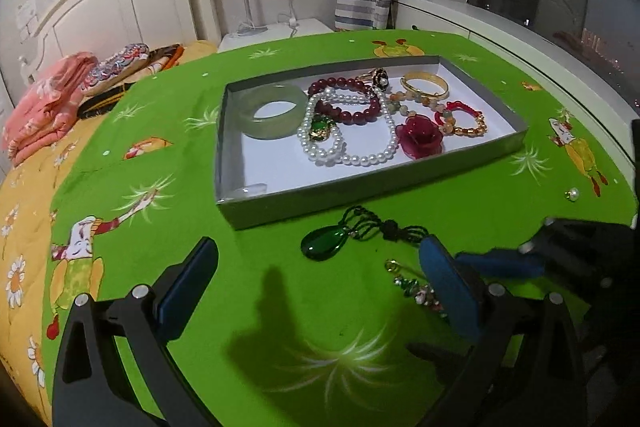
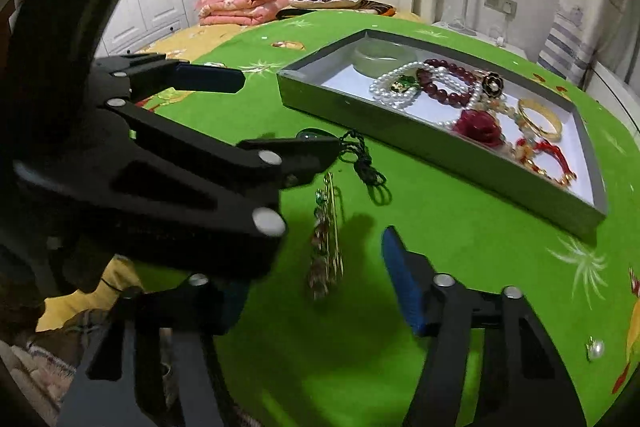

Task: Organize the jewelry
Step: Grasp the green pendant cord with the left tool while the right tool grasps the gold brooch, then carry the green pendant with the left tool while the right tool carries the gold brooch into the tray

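A grey tray (image 1: 360, 201) (image 2: 344, 103) on the green cloth holds a jade bangle (image 1: 272, 111), pearl strands (image 1: 360, 151), red beads (image 1: 348, 103), a red rose (image 1: 420, 141) and a gold bangle (image 1: 424, 85). A green pendant (image 1: 324, 245) on a dark cord and a beaded hairpin (image 2: 326, 247) lie on the cloth in front of it. My left gripper (image 1: 320, 287) is open and empty, just short of the pendant. My right gripper (image 2: 316, 275) is open around the hairpin, without touching it. The left gripper (image 2: 280, 115) also shows in the right wrist view.
A loose pearl earring (image 1: 572, 194) (image 2: 595, 349) lies on the cloth at the right. A bed with folded pink bedding (image 1: 44, 115) lies behind the table on the left. A white cabinet (image 1: 500, 27) runs along the right.
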